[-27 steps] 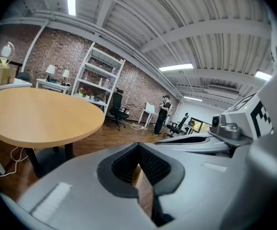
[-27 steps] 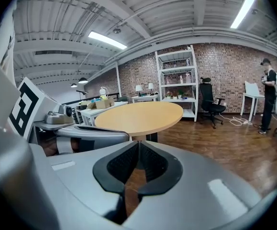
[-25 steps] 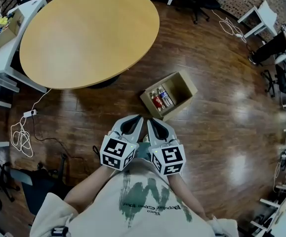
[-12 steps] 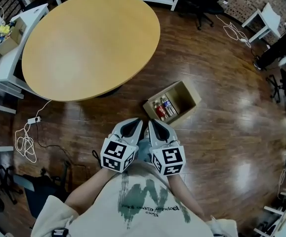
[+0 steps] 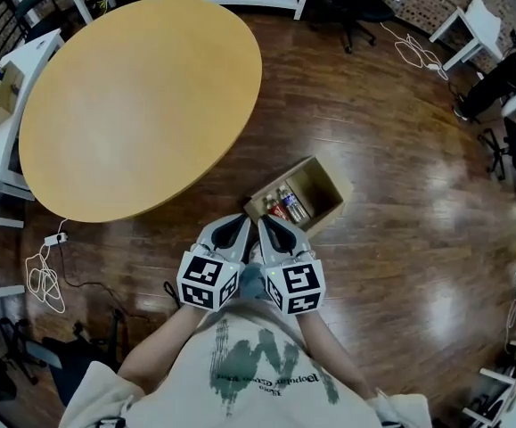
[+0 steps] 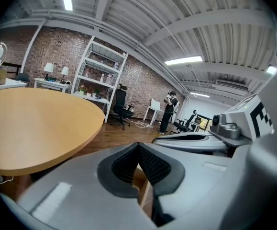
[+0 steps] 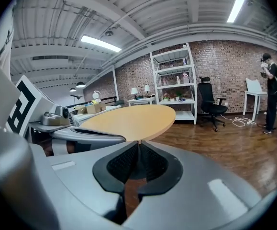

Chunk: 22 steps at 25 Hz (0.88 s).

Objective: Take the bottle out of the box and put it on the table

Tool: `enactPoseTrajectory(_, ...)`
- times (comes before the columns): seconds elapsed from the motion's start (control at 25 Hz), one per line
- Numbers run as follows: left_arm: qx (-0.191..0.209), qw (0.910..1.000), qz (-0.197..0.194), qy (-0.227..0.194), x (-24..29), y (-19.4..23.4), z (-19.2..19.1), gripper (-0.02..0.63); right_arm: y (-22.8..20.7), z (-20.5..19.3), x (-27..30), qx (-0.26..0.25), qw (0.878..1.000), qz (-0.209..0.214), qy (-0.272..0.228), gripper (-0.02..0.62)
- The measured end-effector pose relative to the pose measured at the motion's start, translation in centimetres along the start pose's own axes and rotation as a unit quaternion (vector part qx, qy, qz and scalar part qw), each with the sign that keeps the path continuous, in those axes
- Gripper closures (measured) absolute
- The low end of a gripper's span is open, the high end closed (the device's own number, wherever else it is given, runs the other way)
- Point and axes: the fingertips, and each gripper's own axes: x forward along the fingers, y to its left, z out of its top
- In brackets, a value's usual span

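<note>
glossy wood floor [image 5: 400, 203], round table [image 5: 133, 105] — cardboard box [image 5: 323, 187], bottles [image 5: 283, 208]

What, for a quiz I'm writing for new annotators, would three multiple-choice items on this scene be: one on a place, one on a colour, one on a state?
1. Where is the cardboard box?
A. on the round table
B. on the floor
C. lifted in the air

2. What colour is the round table's top?
A. light wood tan
B. black
C. white

3. How do the right gripper's tongs stand?
A. wide apart
B. closed on a bottle
C. together, with nothing between them

Answers:
1. B. The head view shows the box on the dark boards, beside the table.
2. A. The top is tan in every view.
3. C. The right gripper view shows the pads meeting with nothing between them.
</note>
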Motion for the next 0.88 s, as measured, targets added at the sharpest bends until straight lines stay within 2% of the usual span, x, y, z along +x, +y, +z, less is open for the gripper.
enactPoseTrajectory(0.44, -0.016, 0.999, -0.006, 0.042, 12.2, -0.2, 0.5, 0.606, -11.8, -0.5, 5.3, 0.049, 0.998, -0.024, 0.031, 0.578)
enactPoseTrajectory(0.88, -0.053, 0.9924, 0.009, 0.111, 23.3, 2.9, -4.4, 0.606, -21.2, -7.7, 12.2, 0.071, 0.992, -0.005, 0.109, 0.572)
